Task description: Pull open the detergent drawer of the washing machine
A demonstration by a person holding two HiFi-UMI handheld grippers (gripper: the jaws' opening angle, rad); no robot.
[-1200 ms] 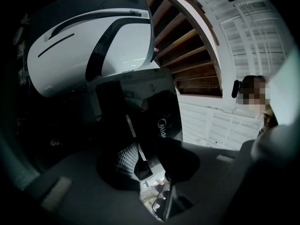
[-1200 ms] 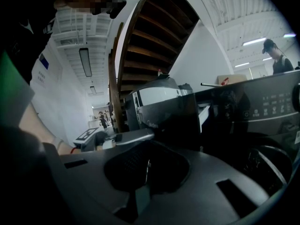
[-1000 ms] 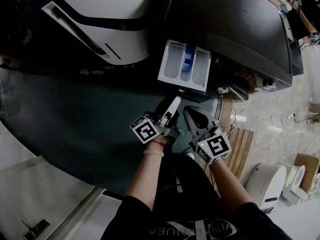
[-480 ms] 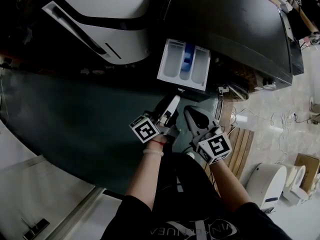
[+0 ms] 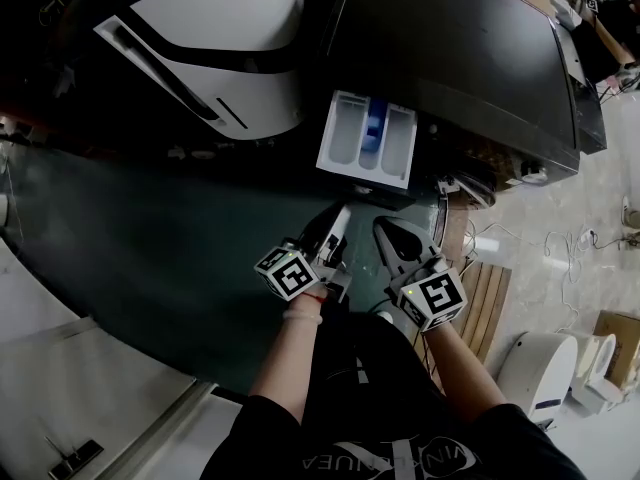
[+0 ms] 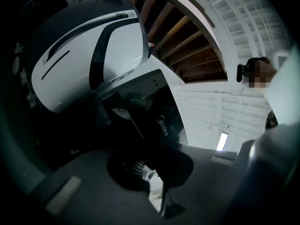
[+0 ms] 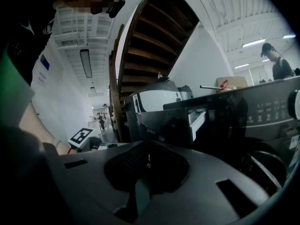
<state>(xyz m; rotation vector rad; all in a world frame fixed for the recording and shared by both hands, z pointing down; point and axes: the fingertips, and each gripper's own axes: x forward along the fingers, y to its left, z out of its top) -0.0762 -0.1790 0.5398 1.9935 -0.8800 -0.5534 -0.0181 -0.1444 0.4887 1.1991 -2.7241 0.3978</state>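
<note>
detergent drawer standing open, both grippers hanging clear of it

the detergent drawer (image 5: 365,138) is projecting from the upper front corner of the dark washing machine (image 5: 470,58), pulled out far enough that its white compartments are showing from above; a blue insert (image 5: 374,123) is sitting in the middle compartment. a white appliance (image 5: 220,38) is standing just beside the machine on the drawer's side. in the head view the two grippers are hovering side by side below the drawer, apart from it and touching nothing. the left gripper (image 5: 340,216) is pointing towards the drawer; its jaws have just been closing and are now meeting, with nothing between them. the right gripper (image 5: 388,226) is likewise keeping its jaws pressed together and empty, and its own view is showing the open drawer ahead.
</note>
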